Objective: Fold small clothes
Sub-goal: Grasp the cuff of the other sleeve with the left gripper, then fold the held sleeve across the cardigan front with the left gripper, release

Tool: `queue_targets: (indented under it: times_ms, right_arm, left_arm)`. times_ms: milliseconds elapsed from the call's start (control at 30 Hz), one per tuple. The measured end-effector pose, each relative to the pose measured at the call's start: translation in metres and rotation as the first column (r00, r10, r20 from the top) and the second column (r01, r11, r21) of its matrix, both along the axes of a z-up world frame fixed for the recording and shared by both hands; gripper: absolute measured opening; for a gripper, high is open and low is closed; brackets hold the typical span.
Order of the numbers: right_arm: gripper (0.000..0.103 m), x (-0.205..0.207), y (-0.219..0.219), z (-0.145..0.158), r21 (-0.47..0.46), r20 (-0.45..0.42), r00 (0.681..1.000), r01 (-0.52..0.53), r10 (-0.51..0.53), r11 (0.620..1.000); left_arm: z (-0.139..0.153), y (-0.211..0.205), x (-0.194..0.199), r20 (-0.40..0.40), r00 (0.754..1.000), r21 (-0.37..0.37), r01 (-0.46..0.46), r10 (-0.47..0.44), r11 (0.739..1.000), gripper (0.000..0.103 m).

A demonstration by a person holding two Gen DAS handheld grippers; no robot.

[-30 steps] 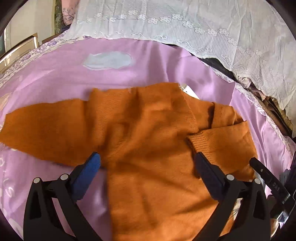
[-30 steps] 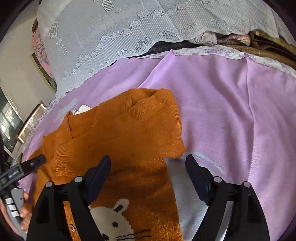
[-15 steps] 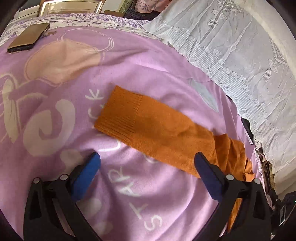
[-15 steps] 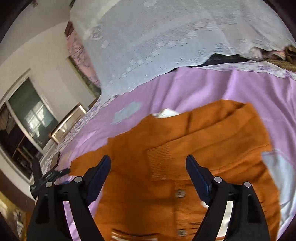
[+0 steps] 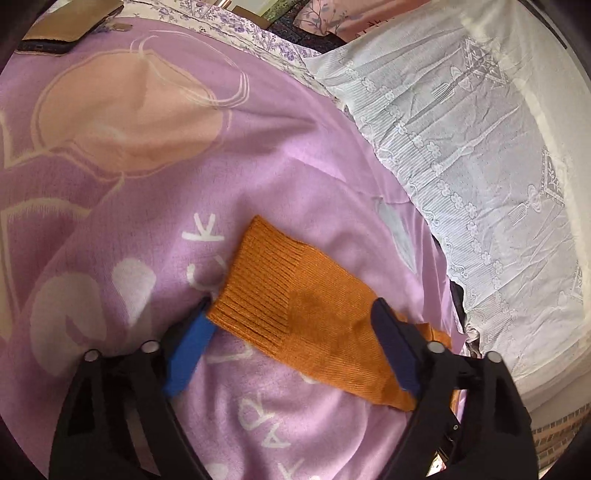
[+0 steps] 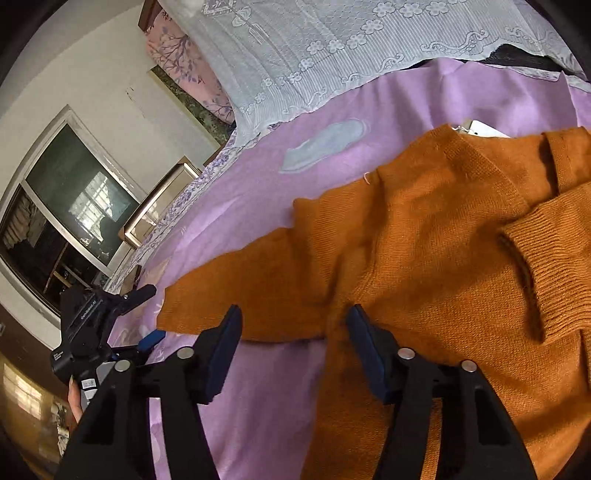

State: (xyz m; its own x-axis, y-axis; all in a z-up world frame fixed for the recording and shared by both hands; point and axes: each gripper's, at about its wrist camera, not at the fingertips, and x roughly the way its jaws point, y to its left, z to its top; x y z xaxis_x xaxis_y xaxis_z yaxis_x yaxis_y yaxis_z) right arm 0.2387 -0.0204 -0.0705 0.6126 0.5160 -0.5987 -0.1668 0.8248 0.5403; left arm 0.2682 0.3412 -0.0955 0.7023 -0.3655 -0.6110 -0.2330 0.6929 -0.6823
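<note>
An orange knit sweater (image 6: 436,258) lies on a purple bedspread (image 6: 251,184). Its right sleeve is folded across the chest (image 6: 546,251). Its left sleeve (image 5: 306,306) lies stretched out flat, ribbed cuff at the far end. My left gripper (image 5: 291,314) is open, its jaws straddling the cuff end of that sleeve, low over it. My right gripper (image 6: 295,332) is open at the armpit, where the sleeve meets the body. The left gripper also shows in the right wrist view (image 6: 122,332), by the cuff.
A white lace cover (image 5: 498,166) lies over the bed's head end. A phone (image 5: 55,29) lies near the far edge of the bedspread (image 5: 147,147). A window (image 6: 62,229) and a framed picture (image 6: 162,199) are beyond the bed.
My left gripper has moved closer and lower onto the sleeve's cuff. My right gripper has swung left from the sweater's front to the armpit of the stretched sleeve.
</note>
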Motion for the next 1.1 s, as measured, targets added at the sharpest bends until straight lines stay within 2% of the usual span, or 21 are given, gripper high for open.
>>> queue_targets:
  times_ms: [133, 167, 200, 267, 300, 367, 467, 533, 600, 733, 767, 800, 900, 1033, 1100]
  right_arm:
    - [0.05, 0.002, 0.0, -0.001, -0.017, 0.012, 1.0, -0.004, 0.004, 1.0]
    - [0.049, 0.003, 0.002, -0.002, -0.032, 0.013, 1.0, -0.008, 0.008, 0.999]
    - [0.048, 0.003, 0.003, -0.002, -0.042, 0.011, 1.0, -0.009, 0.009, 0.999]
    - [0.048, 0.003, 0.0, -0.003, -0.041, 0.007, 1.0, -0.011, 0.011, 0.999]
    - [0.048, 0.003, -0.001, -0.004, -0.036, 0.005, 1.0, -0.01, 0.01, 0.999]
    - [0.048, 0.005, -0.004, -0.004, -0.027, -0.001, 1.0, -0.007, 0.007, 1.0]
    - [0.049, 0.0, -0.007, 0.001, -0.004, 0.005, 1.0, -0.013, 0.013, 1.0]
    - [0.049, -0.003, -0.009, 0.007, 0.049, 0.009, 0.999, -0.037, 0.036, 0.998]
    - [0.05, -0.006, -0.011, 0.018, 0.121, 0.019, 0.998, -0.064, 0.062, 0.991]
    - [0.052, -0.014, -0.018, 0.038, 0.236, 0.041, 0.994, -0.11, 0.103, 0.965]
    - [0.059, -0.015, -0.019, 0.042, 0.256, 0.044, 0.992, -0.122, 0.114, 0.959]
    - [0.065, -0.017, -0.021, 0.045, 0.272, 0.047, 0.991, -0.133, 0.124, 0.953]
    - [0.069, -0.016, -0.023, 0.048, 0.297, 0.037, 0.989, -0.146, 0.141, 0.944]
    - [0.069, -0.013, -0.03, 0.034, 0.388, -0.039, 0.986, -0.132, 0.16, 0.912]
    - [0.069, -0.011, -0.037, 0.029, 0.446, -0.065, 0.985, -0.114, 0.159, 0.888]
  left_arm:
    - [-0.004, 0.006, -0.002, -0.007, 1.0, 0.007, -0.009, 0.009, 1.0, 0.049]
    - [-0.005, 0.006, -0.002, -0.005, 1.0, 0.002, -0.005, 0.005, 1.0, 0.039]
    - [-0.006, 0.007, -0.005, -0.001, 1.0, -0.011, 0.002, -0.002, 1.0, 0.023]
    - [-0.009, 0.006, -0.007, 0.008, 1.0, -0.042, 0.023, -0.023, 0.999, 0.009]
    - [-0.008, 0.005, -0.009, 0.016, 0.999, -0.04, 0.03, -0.03, 0.999, 0.008]
    - [0.001, -0.003, -0.015, 0.044, 0.998, 0.016, 0.038, -0.039, 0.999, 0.006]
    - [0.029, -0.03, -0.029, 0.137, 0.987, 0.166, 0.062, -0.086, 0.984, 0.006]
    - [0.047, -0.057, -0.041, 0.2, 0.968, 0.282, 0.088, -0.149, 0.955, 0.006]
    - [0.06, -0.089, -0.051, 0.237, 0.944, 0.385, 0.123, -0.227, 0.914, 0.006]
    - [0.071, -0.147, -0.065, 0.249, 0.906, 0.56, 0.153, -0.342, 0.815, 0.006]
    - [0.071, -0.159, -0.067, 0.245, 0.898, 0.589, 0.162, -0.366, 0.792, 0.006]
    - [0.072, -0.17, -0.068, 0.24, 0.891, 0.613, 0.168, -0.385, 0.772, 0.006]
    - [0.072, -0.194, -0.073, 0.229, 0.876, 0.662, 0.179, -0.424, 0.727, 0.006]
    - [0.071, -0.216, -0.08, 0.223, 0.856, 0.684, 0.204, -0.466, 0.701, 0.006]
    - [0.07, -0.229, -0.082, 0.211, 0.848, 0.705, 0.214, -0.487, 0.677, 0.006]
